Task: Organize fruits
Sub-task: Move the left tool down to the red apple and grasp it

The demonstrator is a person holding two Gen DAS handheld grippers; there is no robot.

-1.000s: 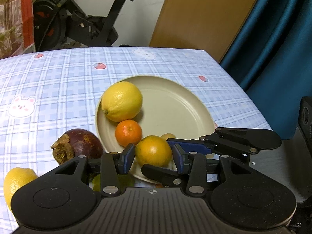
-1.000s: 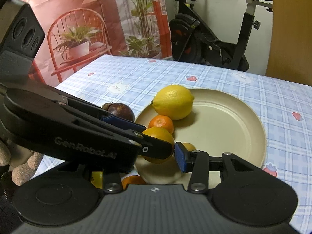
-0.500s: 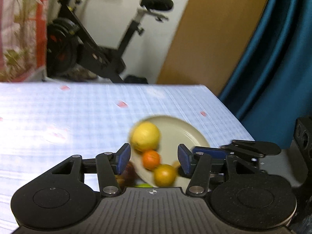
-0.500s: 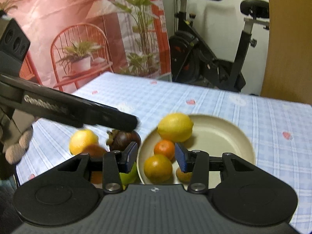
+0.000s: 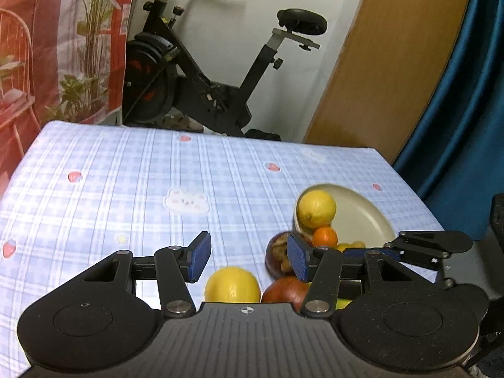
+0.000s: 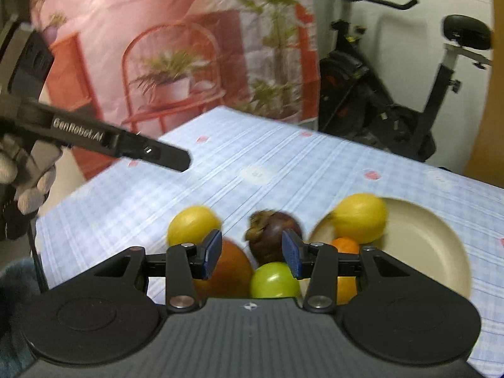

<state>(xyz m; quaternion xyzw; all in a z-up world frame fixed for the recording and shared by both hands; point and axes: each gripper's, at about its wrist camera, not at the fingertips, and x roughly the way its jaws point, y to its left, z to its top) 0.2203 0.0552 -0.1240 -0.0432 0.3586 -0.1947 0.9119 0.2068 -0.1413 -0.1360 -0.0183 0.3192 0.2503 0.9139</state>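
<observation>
- step in hand, i judge: between picks; both jaws empty, partly apart, above the desk (image 5: 126, 189).
- plate (image 5: 359, 220) at 3 o'clock in the left view holds a lemon (image 5: 316, 208) and small orange (image 5: 324, 237).
- loose fruit: second lemon (image 6: 192, 224), mangosteen (image 6: 273, 233), green fruit (image 6: 274, 280), red-orange fruit (image 6: 231, 269), left of the plate.
- next: lower the right gripper (image 6: 250, 253) around one loose fruit, close, carry it to the plate; the left gripper (image 5: 249, 256) could take the second lemon.

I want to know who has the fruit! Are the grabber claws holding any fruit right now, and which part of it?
Neither. The left gripper and the right gripper both stand open with nothing between the pads; the fruit lies on the table and the plate.
</observation>
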